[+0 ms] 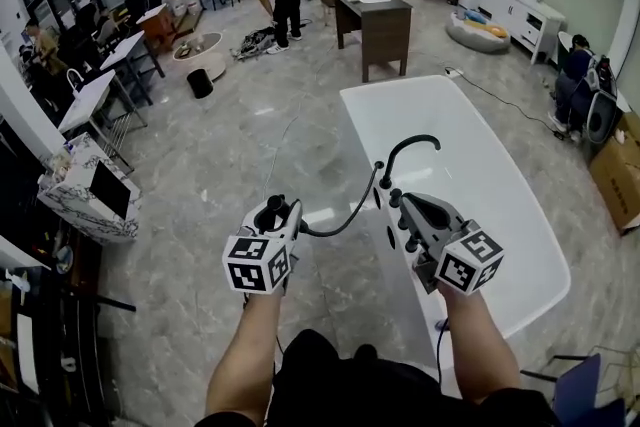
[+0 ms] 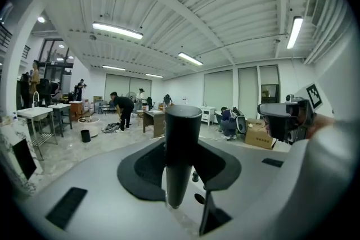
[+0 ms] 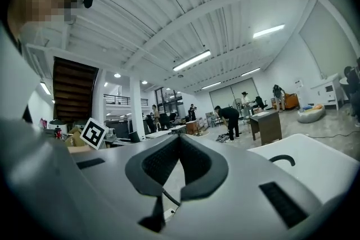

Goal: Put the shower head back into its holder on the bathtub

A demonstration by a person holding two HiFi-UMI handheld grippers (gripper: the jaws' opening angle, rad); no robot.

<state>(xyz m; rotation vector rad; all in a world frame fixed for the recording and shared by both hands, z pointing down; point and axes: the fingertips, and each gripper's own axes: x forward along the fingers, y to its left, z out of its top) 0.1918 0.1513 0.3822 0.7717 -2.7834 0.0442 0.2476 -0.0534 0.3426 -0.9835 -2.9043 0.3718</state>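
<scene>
Black shower head [image 2: 179, 143] is standing upright in the left gripper [image 1: 272, 211], jaws clamping it, beside the white bathtub [image 1: 500, 205]'s left rim; its hose [image 1: 350, 220] is curving toward that rim. Right gripper [image 1: 397, 199] is hovering over the rim, jaws closed together, empty. Cubes are showing only square markers

Both arms reach out in front. The left gripper [image 1: 272, 213] squeezes the shower head [image 2: 181, 143]. The right gripper [image 1: 398, 202] is closed and empty.
</scene>
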